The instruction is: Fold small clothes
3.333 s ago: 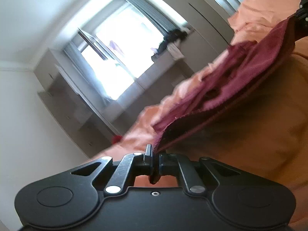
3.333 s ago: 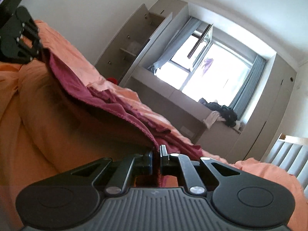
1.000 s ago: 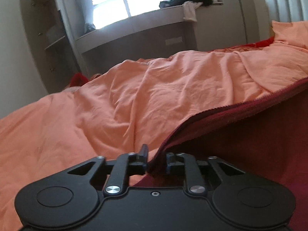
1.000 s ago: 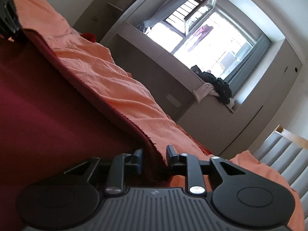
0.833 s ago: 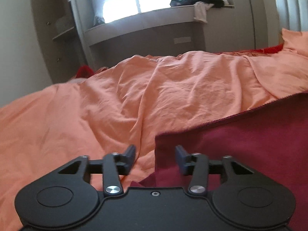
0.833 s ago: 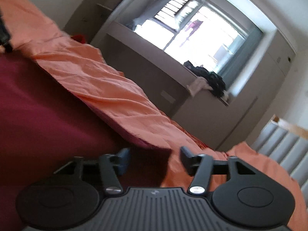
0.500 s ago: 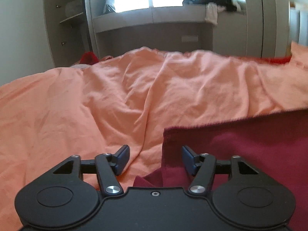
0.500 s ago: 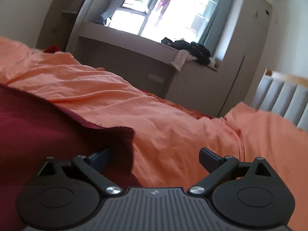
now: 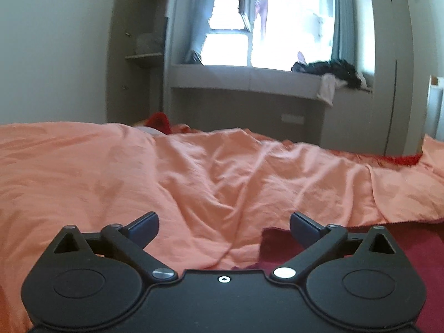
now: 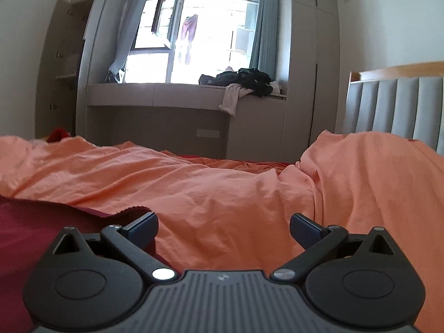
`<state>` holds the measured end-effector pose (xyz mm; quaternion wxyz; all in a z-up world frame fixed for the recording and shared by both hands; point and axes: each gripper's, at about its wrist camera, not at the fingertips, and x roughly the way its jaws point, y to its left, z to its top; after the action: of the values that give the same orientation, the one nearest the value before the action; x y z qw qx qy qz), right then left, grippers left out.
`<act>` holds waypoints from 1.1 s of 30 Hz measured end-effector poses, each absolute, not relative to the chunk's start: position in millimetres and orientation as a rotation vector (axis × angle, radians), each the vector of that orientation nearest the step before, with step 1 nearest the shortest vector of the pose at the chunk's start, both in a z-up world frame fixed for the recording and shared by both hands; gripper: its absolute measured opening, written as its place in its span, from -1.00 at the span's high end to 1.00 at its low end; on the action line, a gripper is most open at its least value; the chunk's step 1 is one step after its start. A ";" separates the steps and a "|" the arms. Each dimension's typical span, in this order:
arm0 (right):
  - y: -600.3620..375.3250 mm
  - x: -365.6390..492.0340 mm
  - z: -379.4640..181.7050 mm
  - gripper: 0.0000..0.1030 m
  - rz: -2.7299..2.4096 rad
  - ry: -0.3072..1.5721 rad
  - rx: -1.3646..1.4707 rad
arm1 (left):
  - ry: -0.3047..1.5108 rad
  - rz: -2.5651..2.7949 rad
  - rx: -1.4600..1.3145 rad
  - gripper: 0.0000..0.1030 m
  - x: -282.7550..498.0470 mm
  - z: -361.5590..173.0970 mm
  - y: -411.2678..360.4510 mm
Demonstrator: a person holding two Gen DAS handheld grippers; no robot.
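While both hand-held grippers are seen wide open and empty (left (image 9: 224, 226) opening, right (image 10: 224, 226)), the dark red flat cloth (image 9: 410, 247) is spread between them on the bed's orange cover (image 9: 194, 183).

- Left tool (image 9: 224, 226): matte black body across the bottom of the left wrist view, smooth-faced, with a small ringed hole at its top centre.
- A round raised disc sits in each lower corner lobe of it.
- Two angled black link arms rise from silver pivot screws; the right screw looks brighter.
- Triangular cut-outs mark the outer brackets, each topped by a small grey stud.
- Fingers (image 9: 144, 226) end in dark blue-grey blocks.
- Right tool (image 10: 223, 227): same black lobes, discs, links and silver screws along the bottom of the right wrist view.
- Its centre plate is grey with vertical ribs and a tiny emblem.
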<state>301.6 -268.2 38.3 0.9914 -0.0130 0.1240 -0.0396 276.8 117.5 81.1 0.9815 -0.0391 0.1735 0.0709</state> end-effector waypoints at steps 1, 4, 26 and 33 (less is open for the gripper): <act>-267.8 298.6 39.0 -1.00 -0.078 0.246 -0.018 | 0.335 0.153 -0.085 -0.99 269.6 81.4 120.8; -263.8 288.8 40.3 -1.00 -0.068 0.236 -0.019 | 0.319 0.181 -0.105 -0.99 245.1 75.9 131.4; -208.8 214.1 23.3 -1.00 0.004 0.174 -0.071 | 0.508 0.164 -0.110 -0.95 171.4 22.4 154.8; -200.4 213.1 20.1 -1.00 0.021 0.185 -0.084 | 0.526 0.162 -0.072 -0.95 159.0 12.9 161.0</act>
<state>213.1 -200.4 20.1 0.9948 -0.0420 0.0926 0.0104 159.0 161.0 12.9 0.9617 -0.0357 0.2598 0.0801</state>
